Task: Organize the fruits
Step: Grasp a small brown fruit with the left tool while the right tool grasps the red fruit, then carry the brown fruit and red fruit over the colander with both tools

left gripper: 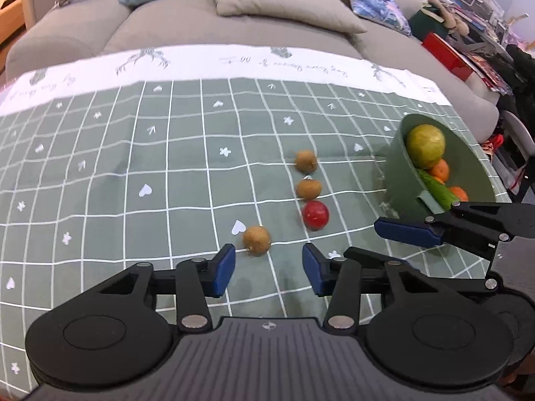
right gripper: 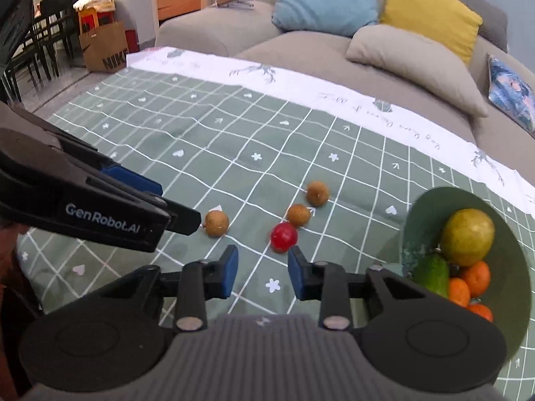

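Three small brown fruits lie on the green checked cloth: one nearest (left gripper: 256, 239) (right gripper: 217, 223), one in the middle (left gripper: 308, 188) (right gripper: 298, 215), one farthest (left gripper: 305, 161) (right gripper: 317, 193). A small red fruit (left gripper: 315, 214) (right gripper: 284, 237) lies beside the middle one. A green bowl (left gripper: 398, 173) (right gripper: 515, 267) holds a yellow-green fruit (left gripper: 425, 145) (right gripper: 467, 236), oranges (right gripper: 468, 284) and a green fruit (right gripper: 431, 274). My left gripper (left gripper: 267, 269) is open and empty, just short of the nearest brown fruit. My right gripper (right gripper: 262, 272) is open and empty, just short of the red fruit.
The cloth (left gripper: 133, 167) covers a low table with a white printed border at its far edge. A grey sofa (left gripper: 200, 23) with several cushions stands behind. Clutter lies at the far right (left gripper: 468, 50). A paper bag (right gripper: 103, 48) and dining chairs stand at the left.
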Tool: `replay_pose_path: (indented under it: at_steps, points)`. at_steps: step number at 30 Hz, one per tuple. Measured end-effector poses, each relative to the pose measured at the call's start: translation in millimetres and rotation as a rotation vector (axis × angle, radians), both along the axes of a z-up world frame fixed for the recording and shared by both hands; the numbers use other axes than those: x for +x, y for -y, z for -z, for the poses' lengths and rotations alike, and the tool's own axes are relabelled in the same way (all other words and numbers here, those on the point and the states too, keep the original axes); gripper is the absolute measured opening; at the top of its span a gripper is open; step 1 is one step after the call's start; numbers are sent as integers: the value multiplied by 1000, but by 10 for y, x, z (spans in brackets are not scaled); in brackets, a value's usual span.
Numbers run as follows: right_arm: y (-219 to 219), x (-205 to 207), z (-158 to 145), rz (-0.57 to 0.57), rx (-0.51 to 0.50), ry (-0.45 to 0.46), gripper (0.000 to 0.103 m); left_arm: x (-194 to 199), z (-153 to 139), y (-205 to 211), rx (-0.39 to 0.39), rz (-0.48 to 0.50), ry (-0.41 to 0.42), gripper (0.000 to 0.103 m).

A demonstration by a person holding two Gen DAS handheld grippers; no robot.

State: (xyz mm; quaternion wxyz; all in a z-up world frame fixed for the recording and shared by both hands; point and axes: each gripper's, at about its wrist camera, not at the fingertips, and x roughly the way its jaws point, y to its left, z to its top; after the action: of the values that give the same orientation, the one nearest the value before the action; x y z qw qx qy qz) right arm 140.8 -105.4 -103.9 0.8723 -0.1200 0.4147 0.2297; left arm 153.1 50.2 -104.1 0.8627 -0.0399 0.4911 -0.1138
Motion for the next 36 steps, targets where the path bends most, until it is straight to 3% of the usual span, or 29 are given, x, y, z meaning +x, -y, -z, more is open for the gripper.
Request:
replay_pose_path:
  at_steps: [14, 26, 28, 36]
  points:
    - [-145, 396, 407, -9, -86, 0, 29, 292, 379, -26, -45, -50, -79, 47]
    - [-161, 545, 549, -16, -74, -32, 27, 435, 505, -26, -74, -76, -139, 34]
    - [-161, 556, 557, -17, -70, -40, 22, 439, 511, -25, -72, -74, -141, 32]
    - [-159, 558, 568, -16, -71, -38, 21, 456, 520, 1, -70, -73, -140, 28]
